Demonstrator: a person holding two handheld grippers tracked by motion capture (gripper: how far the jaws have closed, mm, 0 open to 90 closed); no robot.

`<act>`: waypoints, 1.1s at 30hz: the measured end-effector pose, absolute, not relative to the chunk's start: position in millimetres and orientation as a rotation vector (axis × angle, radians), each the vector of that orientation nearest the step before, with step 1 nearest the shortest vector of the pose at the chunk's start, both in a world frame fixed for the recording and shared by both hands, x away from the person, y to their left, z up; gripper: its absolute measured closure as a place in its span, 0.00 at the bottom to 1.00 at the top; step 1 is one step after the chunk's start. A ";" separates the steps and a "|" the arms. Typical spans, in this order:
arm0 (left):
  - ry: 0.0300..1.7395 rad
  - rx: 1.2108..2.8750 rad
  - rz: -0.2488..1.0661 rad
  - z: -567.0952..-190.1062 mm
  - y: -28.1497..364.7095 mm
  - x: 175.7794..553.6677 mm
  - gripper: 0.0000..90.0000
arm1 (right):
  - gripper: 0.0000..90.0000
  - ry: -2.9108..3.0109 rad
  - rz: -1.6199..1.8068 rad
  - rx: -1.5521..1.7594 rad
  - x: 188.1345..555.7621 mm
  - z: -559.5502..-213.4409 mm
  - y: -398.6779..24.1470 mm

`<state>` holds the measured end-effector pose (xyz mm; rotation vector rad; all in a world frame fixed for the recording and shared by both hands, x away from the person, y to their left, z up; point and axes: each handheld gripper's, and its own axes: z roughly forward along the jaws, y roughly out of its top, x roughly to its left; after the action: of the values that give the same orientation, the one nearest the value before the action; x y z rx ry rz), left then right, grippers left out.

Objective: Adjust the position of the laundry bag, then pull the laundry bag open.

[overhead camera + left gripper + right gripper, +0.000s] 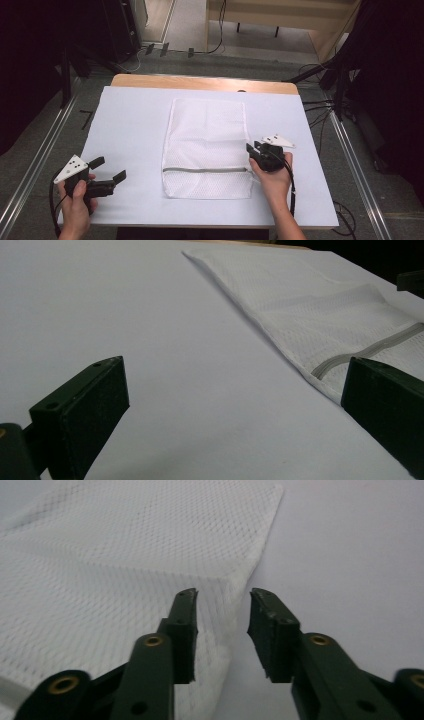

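Observation:
A white mesh laundry bag lies flat in the middle of the white-covered table, with a grey zipper running across near its front end. My right gripper hovers at the bag's right edge, just above the zipper's end. In the right gripper view its jaws stand a little apart over the mesh bag's border, pressing on nothing. My left gripper rests at the table's front left, wide open and off the bag. In the left gripper view my gripper frames bare cloth, with the bag and zipper to the right.
A strip of bare wood shows along the table's far edge. Beyond it lie cables on the floor, and more cables hang off to the right. Metal rails run down both sides, with dark equipment behind.

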<state>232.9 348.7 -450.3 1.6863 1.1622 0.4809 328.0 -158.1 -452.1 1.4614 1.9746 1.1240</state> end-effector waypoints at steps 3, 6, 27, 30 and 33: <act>1.157 1.691 0.475 -450.2 346.6 232.6 0.00 | 0.60 1.997 1.172 1.476 315.1 -450.0 -168.9; 1.151 1.694 0.475 -449.8 344.6 231.8 0.00 | 0.56 1.941 1.202 1.476 293.2 -449.3 -180.2; 1.022 1.760 0.381 -446.9 293.4 229.4 0.00 | 0.64 1.984 1.305 1.464 236.4 -468.7 -196.9; 1.012 1.768 0.367 -447.5 280.4 229.6 0.00 | 0.64 2.012 1.308 1.467 236.1 -468.5 -195.5; 1.007 1.778 0.347 -448.0 269.6 229.9 0.03 | 0.61 2.046 1.289 1.470 237.7 -470.8 -192.0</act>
<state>229.9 269.6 -448.0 1.7782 1.0075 0.3468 237.7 -192.0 -470.8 1.4696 2.0462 1.2892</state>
